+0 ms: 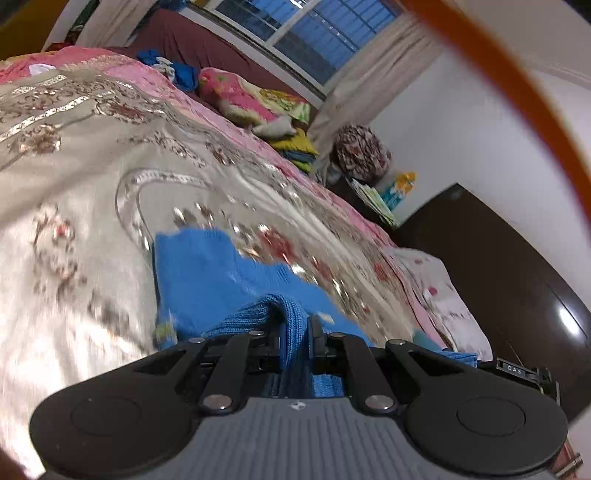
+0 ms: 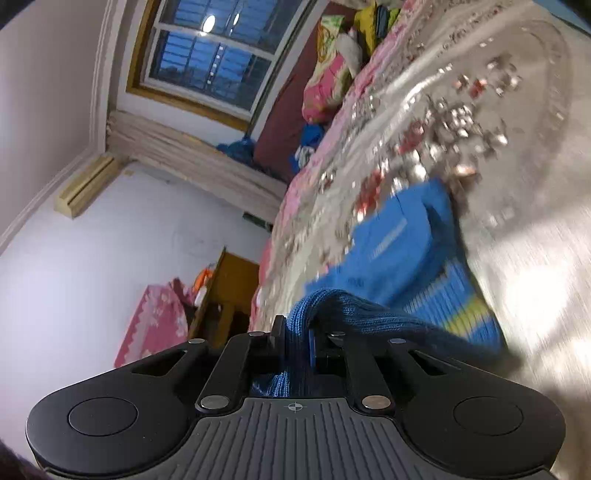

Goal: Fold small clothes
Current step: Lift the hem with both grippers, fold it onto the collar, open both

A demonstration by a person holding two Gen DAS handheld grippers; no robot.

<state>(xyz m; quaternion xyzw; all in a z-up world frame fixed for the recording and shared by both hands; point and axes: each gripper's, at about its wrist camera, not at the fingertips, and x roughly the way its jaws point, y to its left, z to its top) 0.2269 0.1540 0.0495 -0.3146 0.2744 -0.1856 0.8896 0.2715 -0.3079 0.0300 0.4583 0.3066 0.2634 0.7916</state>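
A small blue knit garment [image 1: 207,273] with a yellow-green stripe lies on the floral bedspread [image 1: 92,166]. My left gripper [image 1: 293,332] is shut on a bunched edge of it, close to the camera. In the right wrist view the same garment [image 2: 402,251] stretches away over the bedspread [image 2: 517,166], its yellow stripe to the right. My right gripper [image 2: 295,332] is shut on another bunched edge. Both views are motion-blurred and the pads are hidden in the knit.
Piles of colourful clothes [image 1: 258,99] and a blue heap [image 1: 177,70] lie at the far side of the bed under a window [image 1: 310,33]. A dark wardrobe [image 1: 517,277] stands to the right. A wooden stand [image 2: 229,288] stands beside the bed.
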